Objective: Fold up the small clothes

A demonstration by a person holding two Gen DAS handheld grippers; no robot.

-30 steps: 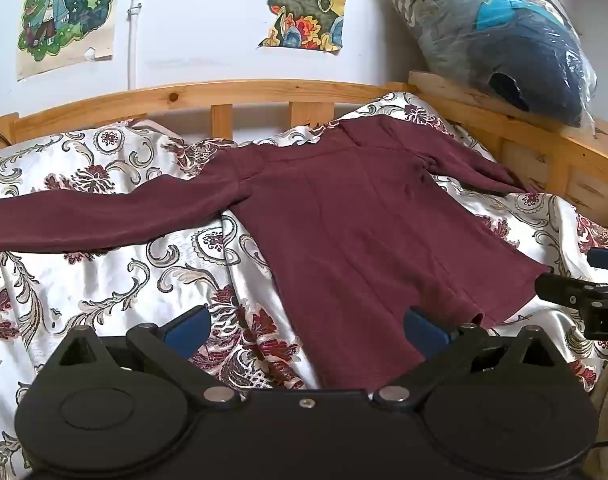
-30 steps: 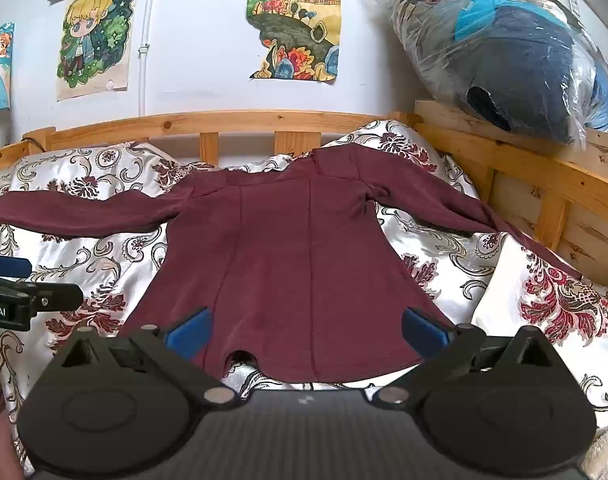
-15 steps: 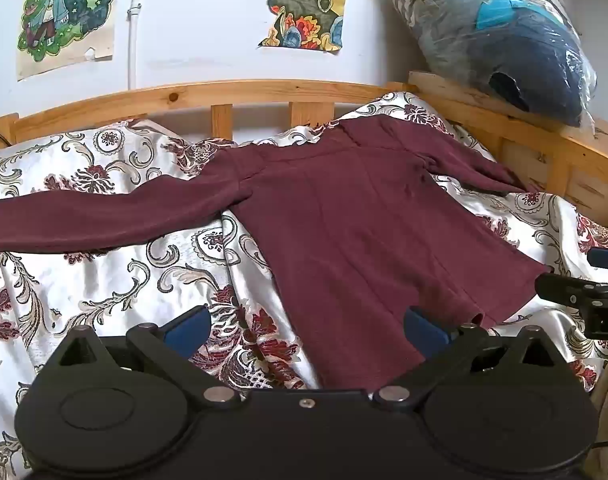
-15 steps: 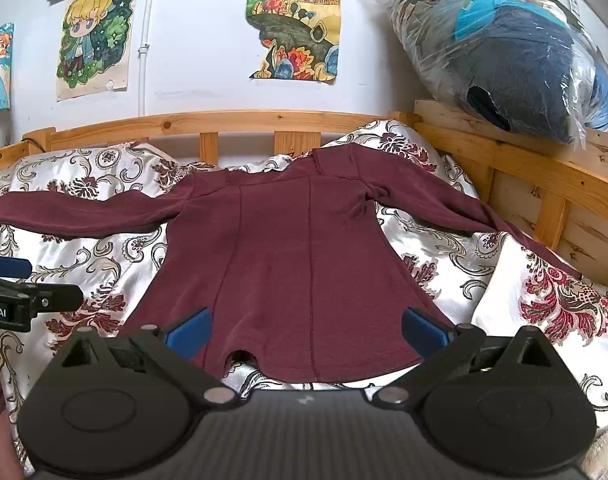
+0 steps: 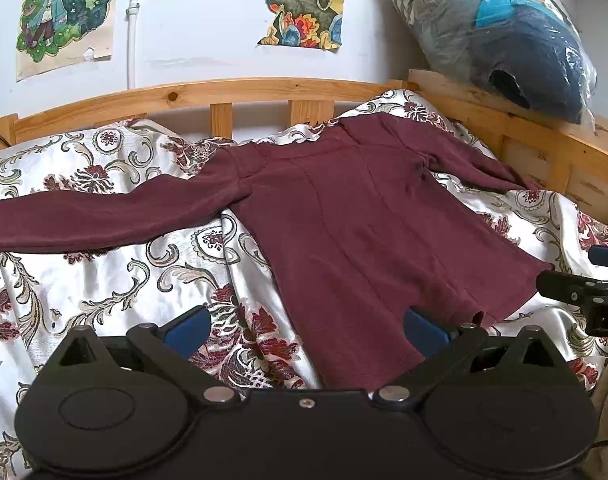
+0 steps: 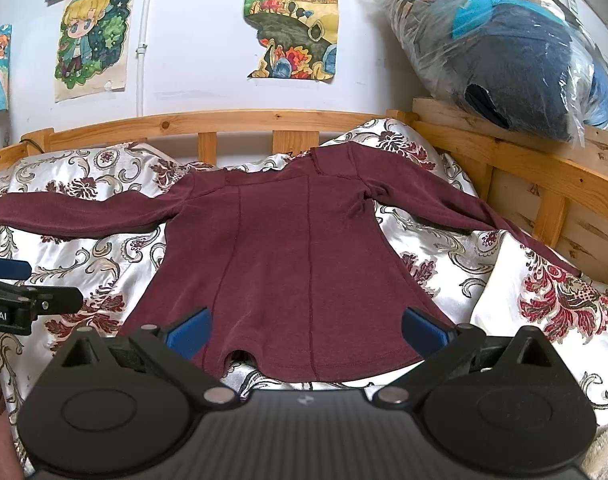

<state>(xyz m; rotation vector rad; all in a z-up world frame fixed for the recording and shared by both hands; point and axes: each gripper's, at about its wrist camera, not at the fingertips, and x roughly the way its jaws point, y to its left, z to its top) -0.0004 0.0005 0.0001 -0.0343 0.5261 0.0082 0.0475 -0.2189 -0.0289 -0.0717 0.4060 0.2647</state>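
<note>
Satin bedding [image 5: 104, 280] with a red and gold floral print is covering the bed, creased and shining, and a wooden rail [image 5: 224, 90] is running behind it. Beyond the rail a white wall is carrying posters [image 6: 292, 20], and a plastic bag [image 6: 503, 48] of dark bedding is sitting on the rail's right corner.

Both grippers are hovering at the near edge of the bedding, holding nothing. The left gripper [image 5: 305, 326] is showing its blue fingers [image 5: 186, 328] spread wide apart, and the right gripper [image 6: 305, 326] is spread just as wide.

A maroon top [image 6: 296, 264] is lying flat on the bedding, hem nearest the grippers and neck toward the rail. Its sleeves are stretching out to either side, and two seams are running down the body. A small notch is showing in the hem.

The right wrist view is looking straight up the top, with its hem lying between the fingers, and it is showing the right sleeve trailing down past a pillow toward the rail. The left gripper is poking in at its left edge, beside the top. The left wrist view is seeing the top [image 5: 363, 240] at a slant, with the left sleeve filling the bedding's left side and only the hem's left corner between its fingers. The right gripper [image 5: 583, 276] is poking in at the right edge, just beside the hem's right corner.
</note>
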